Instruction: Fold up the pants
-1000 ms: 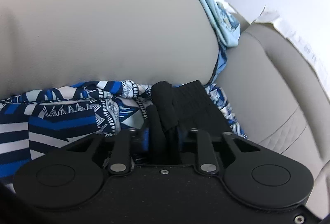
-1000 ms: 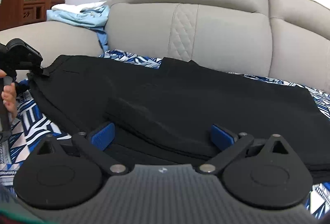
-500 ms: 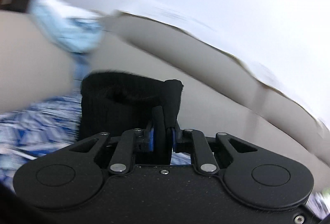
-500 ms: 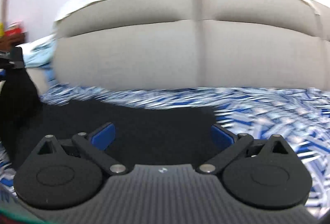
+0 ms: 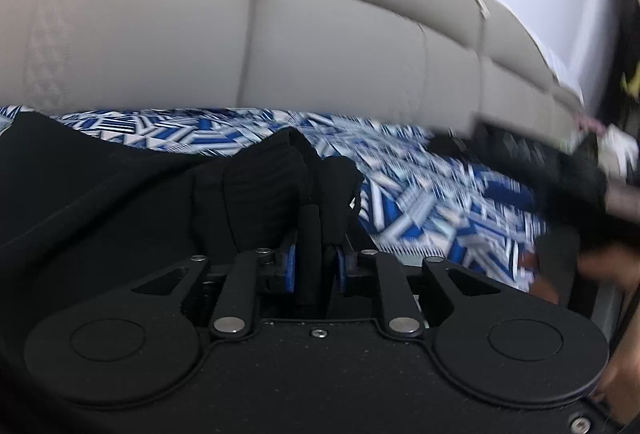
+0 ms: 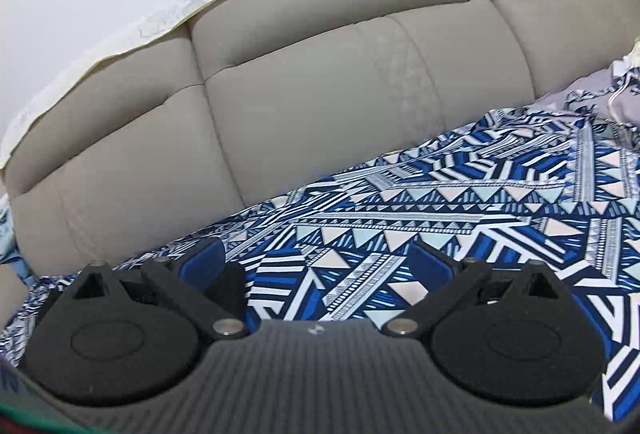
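The black pants lie across the left of the left wrist view on the blue and white patterned cloth. My left gripper is shut on a bunched fold of the black pants, which stands up between the blue pads. My right gripper is open and empty above the patterned cloth; no pants show in the right wrist view. The right gripper shows blurred at the right of the left wrist view.
The beige sofa backrest runs behind the seat, and also fills the right wrist view. A grey garment lies at the far right of the seat. A white wall is above.
My left gripper has swung right with the pants fold still in it, from the sofa arm towards the seat's middle. My right gripper has swung right off the pants, over bare patterned cloth.
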A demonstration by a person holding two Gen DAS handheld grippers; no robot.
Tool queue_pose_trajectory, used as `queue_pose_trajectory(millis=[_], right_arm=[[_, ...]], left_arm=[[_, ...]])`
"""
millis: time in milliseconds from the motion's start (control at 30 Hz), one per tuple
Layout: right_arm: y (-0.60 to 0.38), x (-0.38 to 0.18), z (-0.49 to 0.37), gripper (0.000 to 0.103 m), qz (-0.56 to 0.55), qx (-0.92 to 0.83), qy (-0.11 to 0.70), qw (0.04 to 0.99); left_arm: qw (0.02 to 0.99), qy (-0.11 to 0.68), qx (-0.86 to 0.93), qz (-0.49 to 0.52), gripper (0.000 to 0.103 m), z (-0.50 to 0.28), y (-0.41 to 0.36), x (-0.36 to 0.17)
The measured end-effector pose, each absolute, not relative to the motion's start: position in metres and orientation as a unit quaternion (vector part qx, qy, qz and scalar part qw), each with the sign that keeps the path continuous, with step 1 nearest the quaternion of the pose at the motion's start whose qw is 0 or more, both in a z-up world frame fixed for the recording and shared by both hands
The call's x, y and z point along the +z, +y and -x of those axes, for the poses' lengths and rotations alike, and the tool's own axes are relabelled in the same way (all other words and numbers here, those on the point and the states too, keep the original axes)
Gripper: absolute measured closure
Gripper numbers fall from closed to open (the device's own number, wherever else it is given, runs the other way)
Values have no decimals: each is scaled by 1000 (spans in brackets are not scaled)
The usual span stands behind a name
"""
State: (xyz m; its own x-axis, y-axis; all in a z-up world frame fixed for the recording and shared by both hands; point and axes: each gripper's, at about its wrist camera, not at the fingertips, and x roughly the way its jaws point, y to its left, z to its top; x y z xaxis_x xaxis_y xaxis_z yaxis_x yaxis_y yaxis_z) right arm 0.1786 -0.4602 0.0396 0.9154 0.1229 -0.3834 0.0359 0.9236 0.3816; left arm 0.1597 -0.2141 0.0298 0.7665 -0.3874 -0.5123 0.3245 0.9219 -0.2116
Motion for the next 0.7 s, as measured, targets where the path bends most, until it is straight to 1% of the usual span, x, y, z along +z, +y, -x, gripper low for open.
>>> queue_pose_trajectory(millis=[67,100,133,200,333,433,467,500,567,633,700], right_arm=[[-460,39,-180,0,-204,40,208,956],[-459,40,-180,0,-209,50,210,954],[-458,40,-182,0,-213,58,212,952],[-456,41,-183,0,-222,76,215,948],[-449,41,-186,0,-233,106,228,939],[-435,40,-186,0,-221,128,235,938],[-431,40,-185,0,-213,134,237,938],[-423,40,-185,0,-199,141,239,940],[-409,40,-184,0,-176,154,240,942],[-392,40,-184,0,-146,167,239,945],[-375,40,-185,0,-112,172,241,948]], left_arm=[[938,284,-194,40,83,-154,-219,31],[936,288,-200,40,76,-146,-222,34],[932,291,-211,46,62,-142,-219,35],[920,300,-243,75,51,-125,-209,39],[909,311,-260,95,48,-97,-183,48],[911,297,-251,135,48,-86,-145,64],[916,289,-234,152,48,-86,-130,71],[922,283,-207,163,51,-92,-116,77],[936,270,-150,168,59,-104,-94,86],[949,268,-74,150,85,-125,-76,89],[951,280,-22,129,87,-151,-64,84]])
